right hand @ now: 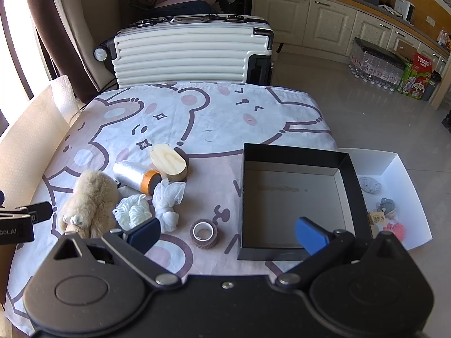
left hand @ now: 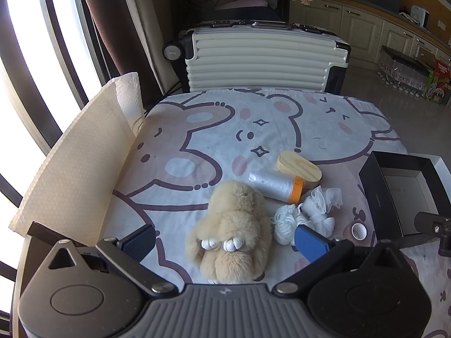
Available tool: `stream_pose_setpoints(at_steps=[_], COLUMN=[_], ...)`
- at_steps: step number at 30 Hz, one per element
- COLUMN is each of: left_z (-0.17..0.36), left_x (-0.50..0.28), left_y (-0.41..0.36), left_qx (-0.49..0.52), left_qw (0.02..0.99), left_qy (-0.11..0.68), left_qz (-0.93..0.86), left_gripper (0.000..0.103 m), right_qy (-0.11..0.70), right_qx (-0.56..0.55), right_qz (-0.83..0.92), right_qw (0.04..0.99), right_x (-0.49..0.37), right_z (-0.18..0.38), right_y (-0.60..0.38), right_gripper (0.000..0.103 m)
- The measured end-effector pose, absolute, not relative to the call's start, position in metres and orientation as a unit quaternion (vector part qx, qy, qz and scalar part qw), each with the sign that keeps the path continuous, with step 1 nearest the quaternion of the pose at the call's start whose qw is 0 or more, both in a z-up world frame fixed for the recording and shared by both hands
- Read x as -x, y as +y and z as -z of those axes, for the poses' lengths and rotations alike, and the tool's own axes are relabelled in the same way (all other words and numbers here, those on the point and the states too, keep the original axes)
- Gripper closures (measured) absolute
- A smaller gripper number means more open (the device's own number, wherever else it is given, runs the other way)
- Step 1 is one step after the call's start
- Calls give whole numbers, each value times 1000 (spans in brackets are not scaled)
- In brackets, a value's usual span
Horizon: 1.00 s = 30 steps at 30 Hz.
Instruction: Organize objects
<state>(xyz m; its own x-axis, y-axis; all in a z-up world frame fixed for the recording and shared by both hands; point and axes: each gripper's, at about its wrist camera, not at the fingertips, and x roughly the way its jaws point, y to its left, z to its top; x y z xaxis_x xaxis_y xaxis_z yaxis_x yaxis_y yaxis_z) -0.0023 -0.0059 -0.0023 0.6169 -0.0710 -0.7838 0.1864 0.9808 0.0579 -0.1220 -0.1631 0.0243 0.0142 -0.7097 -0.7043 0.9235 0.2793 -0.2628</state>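
Both tongs spread wide, gripping nothing. Left tongs (left hand: 225, 242) straddle the plush bunny (left hand: 234, 225) lying on the worktop (left hand: 282, 129). Right tongs (right hand: 228, 232) hang above the brown tape roll (right hand: 204, 232), beside the black box (right hand: 296, 200). Wooden block (right hand: 169, 162), foil roll (right hand: 136, 176), white yarn (right hand: 132, 212) and mesh bundle (right hand: 167, 200) cluster just right of the bunny. White tray (right hand: 400, 174) sits right of the box.

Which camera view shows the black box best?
The right wrist view: the black box appears whole there, with all four walls and its bare floor. The left wrist view shows only part of it, cut off at the right edge behind the other gripper.
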Motion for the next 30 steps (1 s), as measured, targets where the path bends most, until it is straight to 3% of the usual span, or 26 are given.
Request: stream_pose_setpoints(at_steps=[30], left_z=[2], left_x=[1], left_y=[-5], left_qx=[-76], left_qw=[891], left_qy=[431], left_qz=[122], left_gripper=[0], right_qy=[387], right_qx=[-143], right_qz=[594], right_qw=[691], right_x=[123], right_z=[-24], right_y=[-164], right_gripper=[0])
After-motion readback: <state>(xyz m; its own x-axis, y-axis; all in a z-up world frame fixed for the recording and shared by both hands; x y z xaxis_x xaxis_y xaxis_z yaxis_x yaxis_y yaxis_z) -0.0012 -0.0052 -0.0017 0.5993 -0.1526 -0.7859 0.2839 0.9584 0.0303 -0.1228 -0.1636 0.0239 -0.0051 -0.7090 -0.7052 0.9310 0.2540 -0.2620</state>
